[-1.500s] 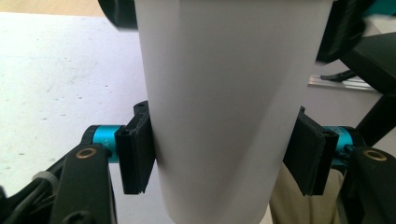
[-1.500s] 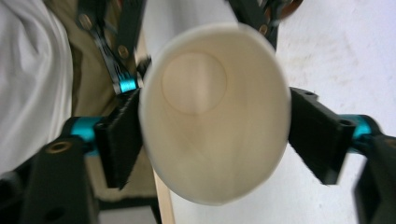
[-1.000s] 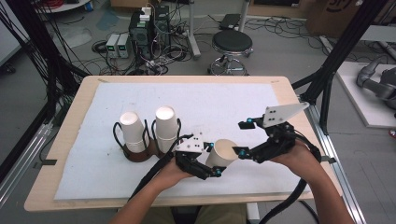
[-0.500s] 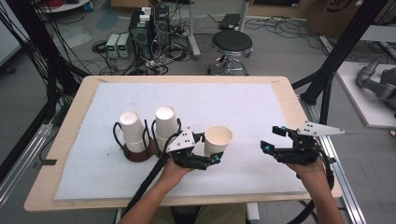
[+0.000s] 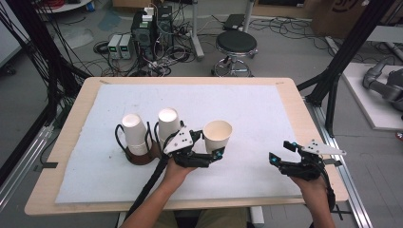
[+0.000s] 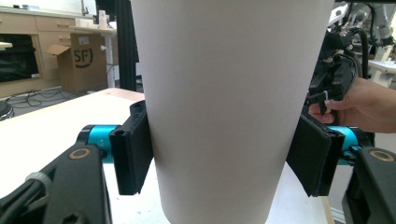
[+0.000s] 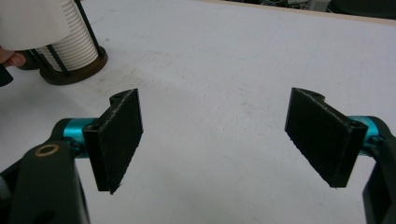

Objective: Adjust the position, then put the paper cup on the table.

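Observation:
A white paper cup [image 5: 217, 134] stands upright with its mouth up, just right of the two cup stacks. My left gripper [image 5: 213, 151] is shut on its lower part. In the left gripper view both black pads [image 6: 133, 149] press against the sides of the cup [image 6: 224, 102]. My right gripper [image 5: 283, 153] hovers low over the front right of the mat, well right of the cup. Its jaws are open in the right gripper view [image 7: 219, 140], with bare mat between them.
Two stacks of upside-down white cups [image 5: 134, 135] [image 5: 167, 124] sit in dark wire holders left of the held cup; one stack [image 7: 70, 44] shows at upper left in the right gripper view. A white mat [image 5: 247, 104] covers the wooden table [image 5: 66, 123].
My right gripper has left the cup and moved right and down to the mat's front right. The left gripper stays put with the cup, which now stands upright.

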### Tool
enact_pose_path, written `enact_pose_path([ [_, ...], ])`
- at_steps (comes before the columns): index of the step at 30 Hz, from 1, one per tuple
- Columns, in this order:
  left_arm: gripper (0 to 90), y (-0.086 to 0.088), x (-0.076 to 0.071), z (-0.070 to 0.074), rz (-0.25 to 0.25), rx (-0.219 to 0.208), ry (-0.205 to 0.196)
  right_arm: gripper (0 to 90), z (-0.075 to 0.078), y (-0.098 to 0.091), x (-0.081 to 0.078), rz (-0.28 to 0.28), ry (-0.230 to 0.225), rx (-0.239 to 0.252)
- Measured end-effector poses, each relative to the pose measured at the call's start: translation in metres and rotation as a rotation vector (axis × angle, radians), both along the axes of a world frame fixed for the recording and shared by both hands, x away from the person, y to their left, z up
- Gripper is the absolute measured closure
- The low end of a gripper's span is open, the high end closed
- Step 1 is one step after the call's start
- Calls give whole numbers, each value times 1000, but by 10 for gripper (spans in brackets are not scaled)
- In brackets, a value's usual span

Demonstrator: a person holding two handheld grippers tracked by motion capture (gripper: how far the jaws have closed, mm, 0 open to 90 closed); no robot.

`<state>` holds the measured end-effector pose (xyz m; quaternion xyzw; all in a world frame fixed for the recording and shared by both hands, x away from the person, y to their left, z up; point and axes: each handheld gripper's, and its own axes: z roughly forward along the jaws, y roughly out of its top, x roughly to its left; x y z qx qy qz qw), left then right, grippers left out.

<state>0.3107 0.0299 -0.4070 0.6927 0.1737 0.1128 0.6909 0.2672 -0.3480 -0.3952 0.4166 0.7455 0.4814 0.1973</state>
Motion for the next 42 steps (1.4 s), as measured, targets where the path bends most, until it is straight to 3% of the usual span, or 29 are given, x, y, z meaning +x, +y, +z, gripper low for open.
enact_pose_path([
  [11, 309, 4, -2, 4, 21, 9, -12, 199, 4, 7, -1, 11, -37, -30],
  [22, 309, 1, 7, 10, 29, 20, -18, 199, 8, 8, -6, 9, -82, -30],
  [31, 310, -8, 21, 0, 52, 34, 14, 199, 8, 7, -9, 12, -95, -37],
  [36, 311, -16, 30, -8, 96, 14, 47, 199, 8, 6, -10, 13, -96, -33],
  [42, 311, -36, 39, -24, 107, 70, 72, 199, 8, 4, -10, 12, -96, -29],
])
